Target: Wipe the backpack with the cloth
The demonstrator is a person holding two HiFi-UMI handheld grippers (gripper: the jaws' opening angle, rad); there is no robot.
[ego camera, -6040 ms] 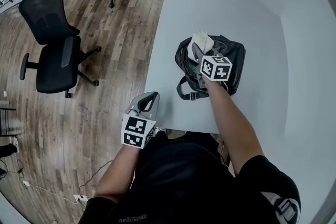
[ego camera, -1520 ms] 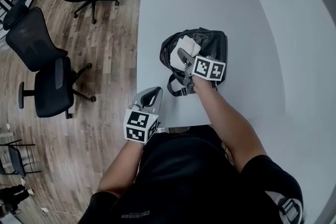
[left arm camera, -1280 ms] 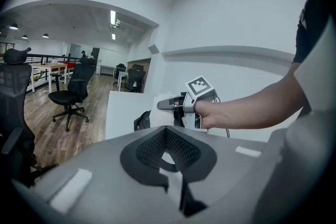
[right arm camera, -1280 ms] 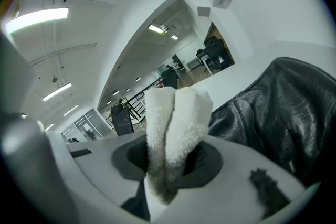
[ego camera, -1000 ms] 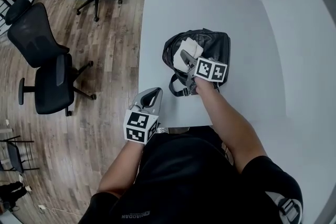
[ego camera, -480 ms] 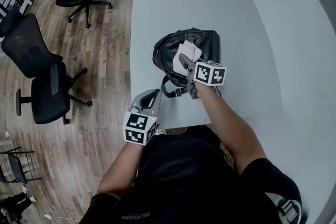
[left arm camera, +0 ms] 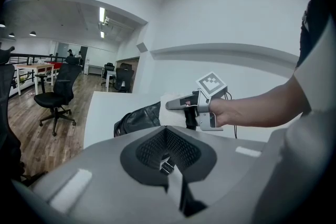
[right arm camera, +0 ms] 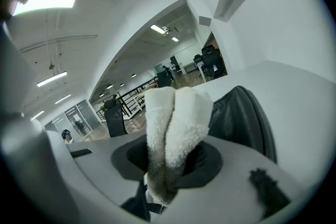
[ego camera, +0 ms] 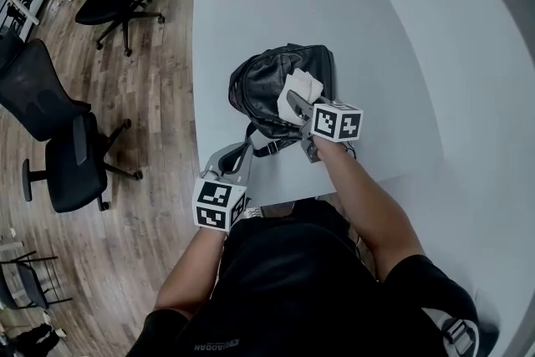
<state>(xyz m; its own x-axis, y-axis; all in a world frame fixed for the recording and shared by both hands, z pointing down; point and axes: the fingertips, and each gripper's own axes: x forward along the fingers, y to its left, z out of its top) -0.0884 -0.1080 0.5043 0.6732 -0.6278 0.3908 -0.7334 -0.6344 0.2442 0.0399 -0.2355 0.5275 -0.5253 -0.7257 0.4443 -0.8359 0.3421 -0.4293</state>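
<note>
Head view: right claw [ego camera: 292,101] tight on cloth [ego camera: 303,84] against backpack [ego camera: 261,84], forearm outstretched; left claw [ego camera: 240,152] closed, empty.

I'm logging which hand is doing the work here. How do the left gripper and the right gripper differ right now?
The right gripper is clamped on the white cloth; the left gripper is shut on nothing. The right gripper is at the black backpack; the left gripper hangs apart from it, by the near edge of the table. Both carry a marker cube.
</note>
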